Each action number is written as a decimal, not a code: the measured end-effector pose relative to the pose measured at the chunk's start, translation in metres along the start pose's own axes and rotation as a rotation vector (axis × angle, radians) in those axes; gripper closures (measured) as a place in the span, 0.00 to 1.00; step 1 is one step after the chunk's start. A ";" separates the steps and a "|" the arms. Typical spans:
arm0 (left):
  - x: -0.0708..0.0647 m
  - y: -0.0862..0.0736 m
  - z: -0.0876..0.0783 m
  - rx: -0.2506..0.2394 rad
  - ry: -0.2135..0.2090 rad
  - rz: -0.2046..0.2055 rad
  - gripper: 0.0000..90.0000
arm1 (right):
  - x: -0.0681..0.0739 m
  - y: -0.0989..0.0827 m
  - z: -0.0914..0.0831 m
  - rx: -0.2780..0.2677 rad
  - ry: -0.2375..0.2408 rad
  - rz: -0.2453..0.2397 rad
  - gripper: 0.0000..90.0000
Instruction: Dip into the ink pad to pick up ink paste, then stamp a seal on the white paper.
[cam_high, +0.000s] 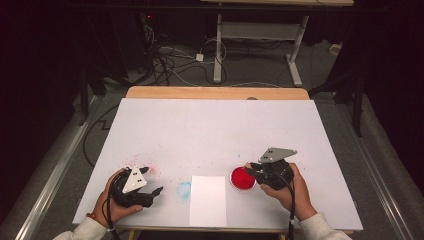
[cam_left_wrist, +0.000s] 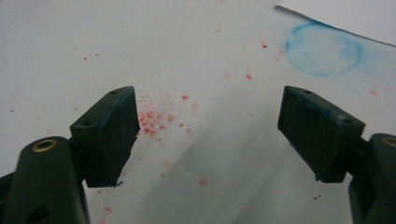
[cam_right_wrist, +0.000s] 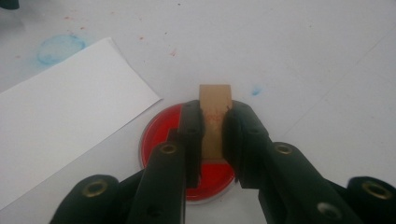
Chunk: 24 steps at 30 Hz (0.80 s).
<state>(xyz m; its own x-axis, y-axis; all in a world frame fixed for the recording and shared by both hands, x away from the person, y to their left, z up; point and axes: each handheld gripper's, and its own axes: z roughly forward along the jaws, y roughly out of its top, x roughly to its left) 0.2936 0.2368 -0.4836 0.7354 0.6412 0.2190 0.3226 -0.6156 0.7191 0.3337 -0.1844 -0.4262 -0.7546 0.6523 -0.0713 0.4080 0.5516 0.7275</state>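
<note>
My right tool (cam_right_wrist: 214, 140) grips a wooden block (cam_right_wrist: 215, 105) over the red dish (cam_right_wrist: 159, 135). My left tool (cam_left_wrist: 205, 135) stands open above the bench (cam_left_wrist: 196, 37).

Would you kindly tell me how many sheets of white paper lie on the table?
1. The white paper sheet lies at the table's near edge, between the blue stain and the red ink dish. None seems hidden.

Both grippers (cam_high: 150, 192) (cam_high: 255, 172) are black — 2 blocky jaws each, brass-ringed screws. Grey 3-cornered plates (cam_high: 134, 180) on top, black cables (cam_high: 291, 200) — white sleeves (cam_high: 85, 231).
</note>
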 end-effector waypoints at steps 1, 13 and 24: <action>0.000 0.000 0.000 0.001 0.003 0.002 0.22 | 0.000 0.000 -0.002 -0.004 -0.005 0.000 0.85; -0.001 -0.002 -0.001 0.010 0.008 -0.001 0.22 | -0.005 0.007 -0.015 -0.062 -0.022 0.007 0.84; -0.003 -0.001 0.000 0.018 0.010 0.016 0.22 | 0.000 0.012 -0.035 -0.121 -0.036 -0.003 0.84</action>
<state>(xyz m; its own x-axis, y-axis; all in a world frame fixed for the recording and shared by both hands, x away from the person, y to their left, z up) 0.2906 0.2350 -0.4845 0.7343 0.6360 0.2371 0.3218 -0.6338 0.7034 0.3208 -0.1961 -0.3938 -0.7359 0.6701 -0.0969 0.3387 0.4882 0.8043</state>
